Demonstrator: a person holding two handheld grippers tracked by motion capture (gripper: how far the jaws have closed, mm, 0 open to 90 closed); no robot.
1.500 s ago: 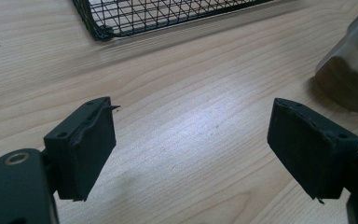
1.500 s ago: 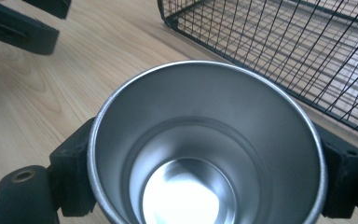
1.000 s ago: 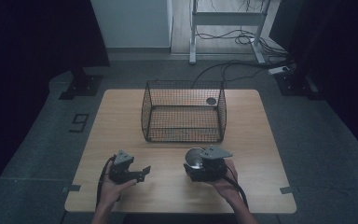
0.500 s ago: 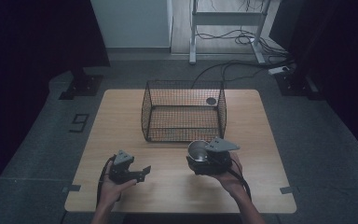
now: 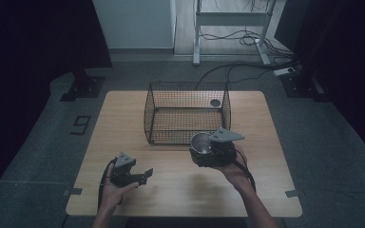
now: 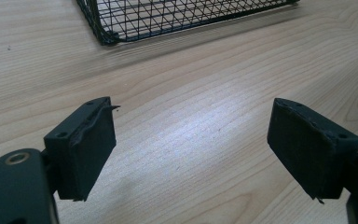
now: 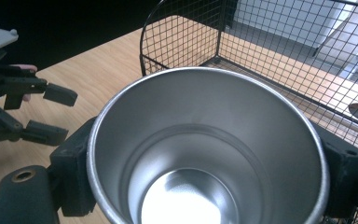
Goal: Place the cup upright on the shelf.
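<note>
A shiny empty metal cup (image 5: 201,142) hangs above the table just in front of the black wire basket (image 5: 187,114), with my right gripper (image 5: 203,151) shut on it. In the right gripper view the cup (image 7: 205,140) sits mouth up, a black jaw pressed to each side, and the basket (image 7: 270,56) is close behind it. My left gripper (image 5: 145,175) is held low over the table's front left, open and holding nothing. Its two pads (image 6: 91,144) stand wide apart over bare wood, the basket corner (image 6: 121,23) beyond them.
A small dark round object (image 5: 215,102) lies at the basket's far right corner. The wooden table (image 5: 123,123) has bare room left of the basket and along the front. Cables trail from both grippers toward the person. Dark floor surrounds the table.
My right gripper has risen and moved forward with the cup, up to the basket's front wall. The left gripper has stayed in place, open.
</note>
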